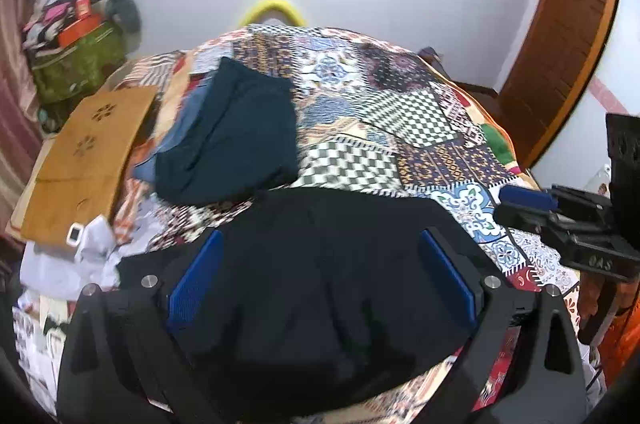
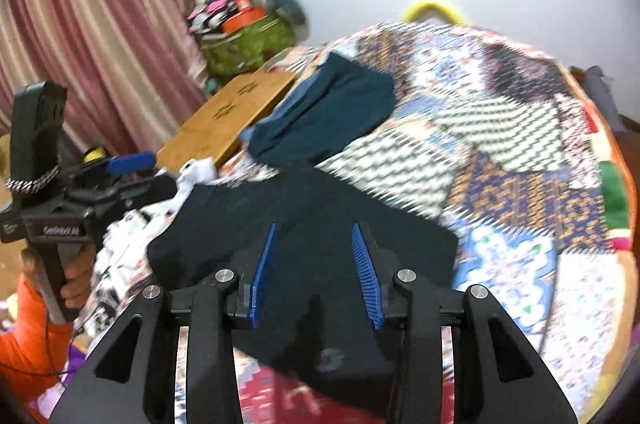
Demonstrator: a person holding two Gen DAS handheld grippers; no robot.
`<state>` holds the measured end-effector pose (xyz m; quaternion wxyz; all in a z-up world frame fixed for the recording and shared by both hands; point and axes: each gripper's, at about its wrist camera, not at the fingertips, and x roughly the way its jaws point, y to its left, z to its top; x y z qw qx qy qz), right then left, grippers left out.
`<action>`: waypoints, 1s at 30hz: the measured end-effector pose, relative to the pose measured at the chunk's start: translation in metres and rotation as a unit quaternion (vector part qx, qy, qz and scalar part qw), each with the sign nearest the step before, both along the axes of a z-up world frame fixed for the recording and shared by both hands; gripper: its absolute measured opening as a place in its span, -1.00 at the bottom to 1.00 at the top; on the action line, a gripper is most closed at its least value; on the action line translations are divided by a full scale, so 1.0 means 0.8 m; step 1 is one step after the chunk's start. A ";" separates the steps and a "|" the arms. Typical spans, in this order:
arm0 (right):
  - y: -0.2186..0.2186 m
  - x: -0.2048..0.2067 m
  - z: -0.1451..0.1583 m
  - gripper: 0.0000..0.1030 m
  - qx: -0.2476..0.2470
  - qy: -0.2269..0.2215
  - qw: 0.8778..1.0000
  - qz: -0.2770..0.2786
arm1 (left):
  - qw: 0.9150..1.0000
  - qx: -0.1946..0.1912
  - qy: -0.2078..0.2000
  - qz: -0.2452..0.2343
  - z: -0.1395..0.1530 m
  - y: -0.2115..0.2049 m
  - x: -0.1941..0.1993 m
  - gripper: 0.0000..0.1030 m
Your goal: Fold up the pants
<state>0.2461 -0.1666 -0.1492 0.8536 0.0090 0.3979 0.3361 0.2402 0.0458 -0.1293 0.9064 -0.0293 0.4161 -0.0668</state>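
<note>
Spread wide, the left gripper [image 1: 320, 280] is held over the black pants [image 1: 320, 264], folded just before the teal stack [image 1: 236, 132]; the right gripper [image 2: 316, 272] is part-spread, empty. Smoothing or stacking is judged next.

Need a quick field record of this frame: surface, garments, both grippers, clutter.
surface: patchwork bedspread
near garment: black pants, lying flat at the near edge of the bed
far garment: folded dark teal garment, lying on a blue one
left gripper: open, above the black pants, nothing pinched
right gripper: open, above the same pants, nothing pinched
clutter: wooden board left of the teal garment; green bag behind it
</note>
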 end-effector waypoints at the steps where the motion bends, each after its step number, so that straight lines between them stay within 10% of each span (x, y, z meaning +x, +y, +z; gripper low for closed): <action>1: -0.005 0.008 -0.001 -0.31 0.001 -0.001 1.000 -0.006 | 1.000 0.000 0.006 -0.007 -0.002 -0.008 0.009 0.90; 18: -0.003 0.088 -0.142 -0.18 -0.050 0.153 0.986 0.041 | 0.976 0.067 0.197 -0.062 -0.159 -0.065 0.110 0.91; 30: -0.050 0.033 -0.130 -0.05 -0.045 0.134 0.990 0.029 | 0.981 0.091 0.160 -0.057 -0.143 -0.058 0.050 0.95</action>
